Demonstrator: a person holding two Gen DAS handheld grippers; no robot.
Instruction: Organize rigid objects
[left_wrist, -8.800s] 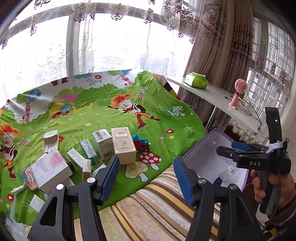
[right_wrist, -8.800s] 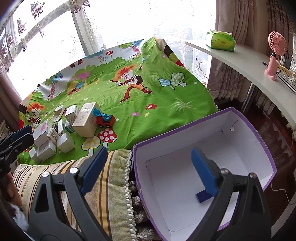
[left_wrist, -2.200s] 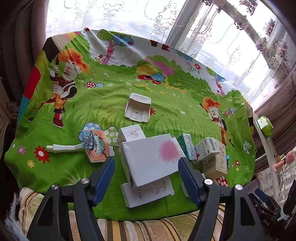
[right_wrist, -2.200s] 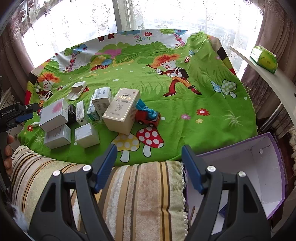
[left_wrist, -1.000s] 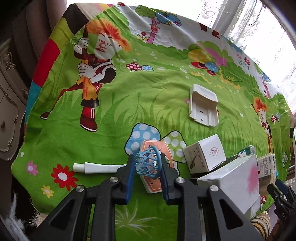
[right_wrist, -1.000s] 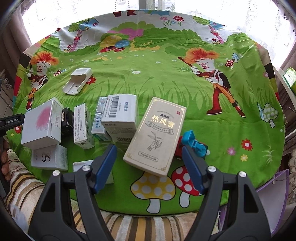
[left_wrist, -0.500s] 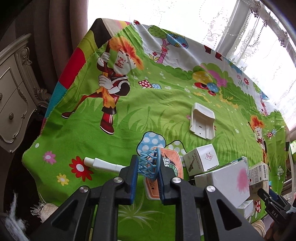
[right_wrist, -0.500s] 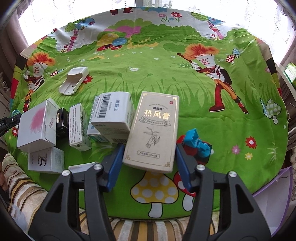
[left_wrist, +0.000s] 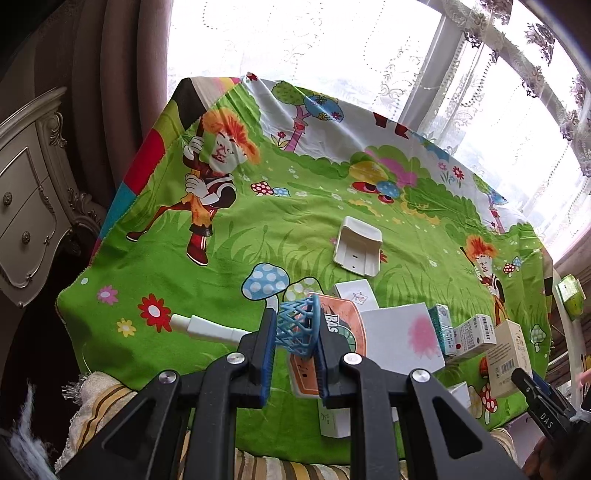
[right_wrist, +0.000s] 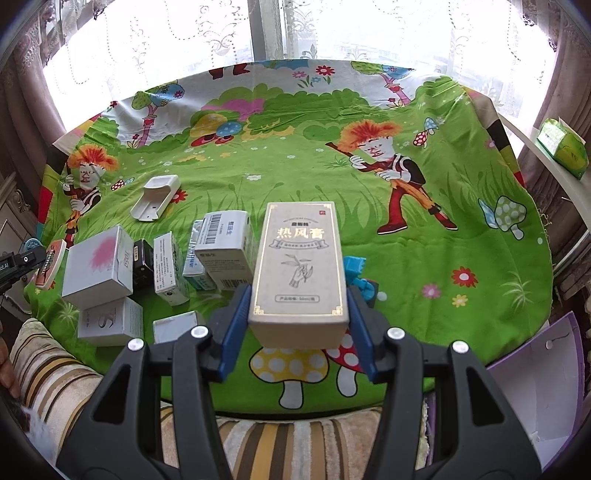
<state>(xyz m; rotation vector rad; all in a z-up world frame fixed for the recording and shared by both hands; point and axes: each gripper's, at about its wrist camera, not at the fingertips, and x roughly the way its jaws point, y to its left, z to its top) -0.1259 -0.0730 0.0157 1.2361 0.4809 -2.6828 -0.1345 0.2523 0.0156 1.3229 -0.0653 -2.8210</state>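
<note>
My left gripper (left_wrist: 295, 343) is shut on the blue net hoop (left_wrist: 297, 326) of an orange toy basketball backboard (left_wrist: 341, 328), held above the green cartoon cloth (left_wrist: 258, 240). My right gripper (right_wrist: 299, 314) is shut on a tall beige box with gold print (right_wrist: 301, 266), lifted off the cloth. Several white cartons lie in a cluster (right_wrist: 110, 266) left of it, with a barcode box (right_wrist: 227, 247) beside it. The beige box also shows in the left wrist view (left_wrist: 508, 354) at the far right. A purple-edged white bin (right_wrist: 535, 387) stands at the lower right.
A white plastic holder (right_wrist: 155, 197) lies alone on the cloth. A blue and red toy (right_wrist: 360, 277) sits behind the beige box. A white tube (left_wrist: 207, 328) lies left of the hoop. A striped cushion (right_wrist: 295, 435) runs along the front edge. A carved dresser (left_wrist: 26, 184) stands at left.
My right gripper closed on the beige box and lifted it upright. My left gripper, shut on the blue hoop, has raised the backboard off the cloth.
</note>
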